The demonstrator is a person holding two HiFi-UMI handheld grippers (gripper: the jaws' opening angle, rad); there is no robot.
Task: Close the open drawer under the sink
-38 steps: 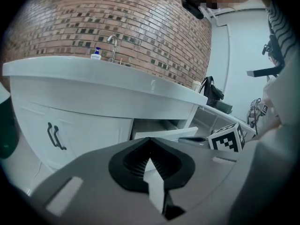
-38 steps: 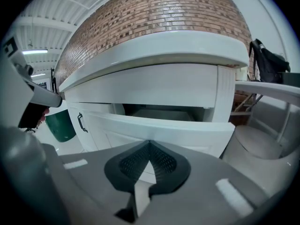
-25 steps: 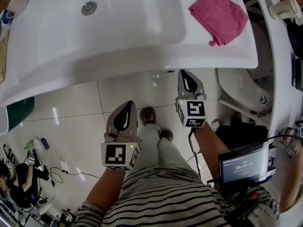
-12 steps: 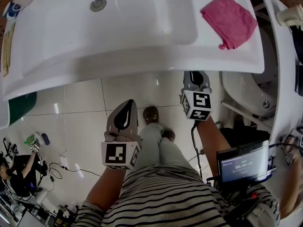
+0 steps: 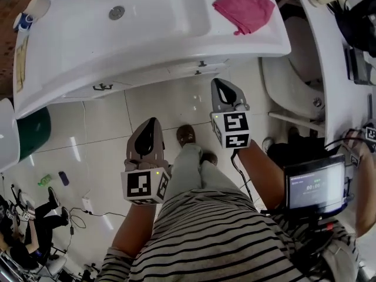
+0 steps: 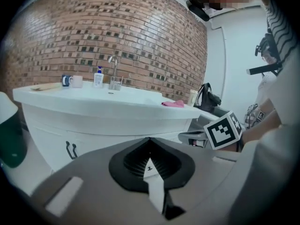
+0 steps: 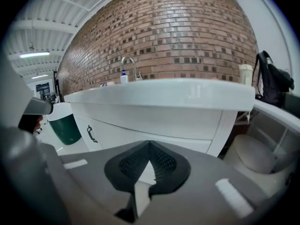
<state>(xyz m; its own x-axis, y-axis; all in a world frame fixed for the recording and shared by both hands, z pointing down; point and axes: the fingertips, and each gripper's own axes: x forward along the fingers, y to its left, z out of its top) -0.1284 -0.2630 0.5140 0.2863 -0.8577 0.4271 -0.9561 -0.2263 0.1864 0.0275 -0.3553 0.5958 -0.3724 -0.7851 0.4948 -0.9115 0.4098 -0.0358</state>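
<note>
My left gripper (image 5: 149, 128) and right gripper (image 5: 222, 90) hang over the floor (image 5: 88, 134), fingers (image 6: 93, 186) pressed together with nothing in them. The drawer (image 5: 197, 68) sits under the sink (image 5: 147, 34), just ahead of my right gripper, and it looks pushed in, I think

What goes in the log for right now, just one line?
left gripper: shut, empty | right gripper: shut, empty | drawer: looks closed

White sink top (image 5: 153, 40), tiled floor (image 5: 100, 122)
Pink cloth (image 5: 244, 7) on the top's right end; cup (image 5: 38, 6) at its left end; green bin (image 5: 32, 133) on the floor
</note>
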